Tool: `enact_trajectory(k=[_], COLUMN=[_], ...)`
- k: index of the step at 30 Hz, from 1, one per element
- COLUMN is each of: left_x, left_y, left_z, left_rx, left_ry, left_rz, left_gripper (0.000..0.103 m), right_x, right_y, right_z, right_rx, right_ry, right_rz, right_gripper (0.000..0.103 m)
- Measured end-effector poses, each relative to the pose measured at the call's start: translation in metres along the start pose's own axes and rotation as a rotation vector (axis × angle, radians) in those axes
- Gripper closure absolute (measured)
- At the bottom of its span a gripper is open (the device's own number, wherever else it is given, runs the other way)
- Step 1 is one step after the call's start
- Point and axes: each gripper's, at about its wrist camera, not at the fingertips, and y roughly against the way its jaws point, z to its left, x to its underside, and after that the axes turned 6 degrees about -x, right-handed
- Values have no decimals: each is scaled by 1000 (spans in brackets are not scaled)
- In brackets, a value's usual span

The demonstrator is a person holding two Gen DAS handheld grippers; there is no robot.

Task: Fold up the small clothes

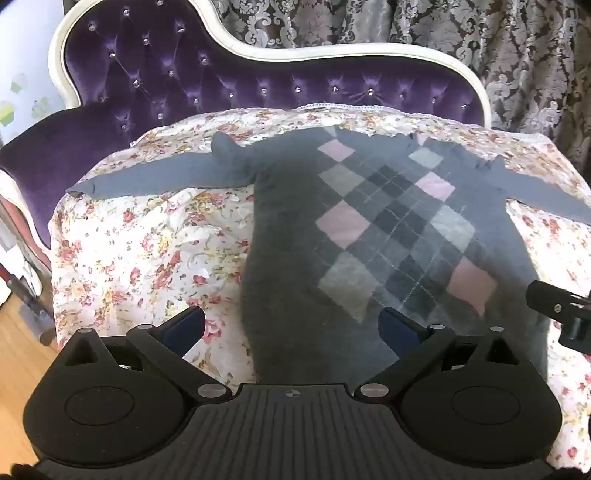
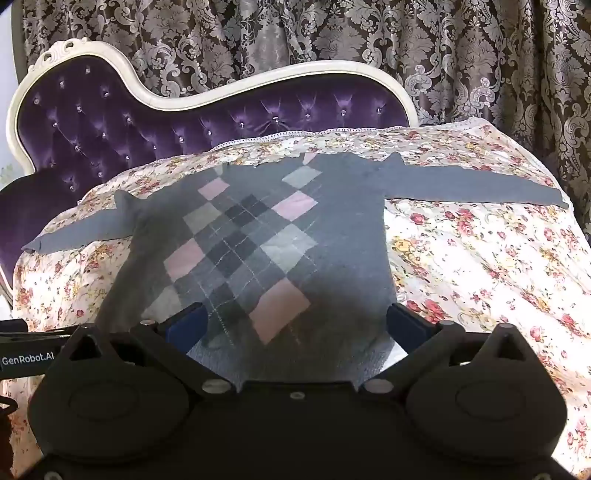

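A small grey sweater (image 1: 295, 229) with a pink and grey argyle front lies flat on a floral quilt (image 1: 147, 240), both sleeves spread out sideways. It also shows in the right wrist view (image 2: 343, 229). My left gripper (image 1: 293, 325) is open and empty, held above the sweater's lower left hem. My right gripper (image 2: 295, 325) is open and empty, held above the sweater's lower right hem. The right gripper's side shows at the right edge of the left wrist view (image 1: 561, 310).
The quilt (image 2: 480, 258) covers a purple tufted sofa (image 1: 166, 85) with a white frame. Patterned curtains (image 2: 332, 33) hang behind. Wooden floor (image 1: 18, 339) shows at lower left.
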Motion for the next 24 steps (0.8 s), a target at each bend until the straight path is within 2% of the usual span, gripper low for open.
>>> enact_trajectory(k=[6,8,24], left_x=[11,1,4], left_y=[-7,-3,-10], left_z=[10,1,-1], left_rx=[50,40,52], left_ry=[32,20,24], left_rz=[-9,18,63], left_gripper=[1,1,1], right_x=[-1,-1,1], right_y=[-4,-3,-7], right_z=[1,0,0], right_rx=[5,3,0], right_ry=[8,7,-6], right_rz=[-11,-12,17], right_gripper=[1,1,1])
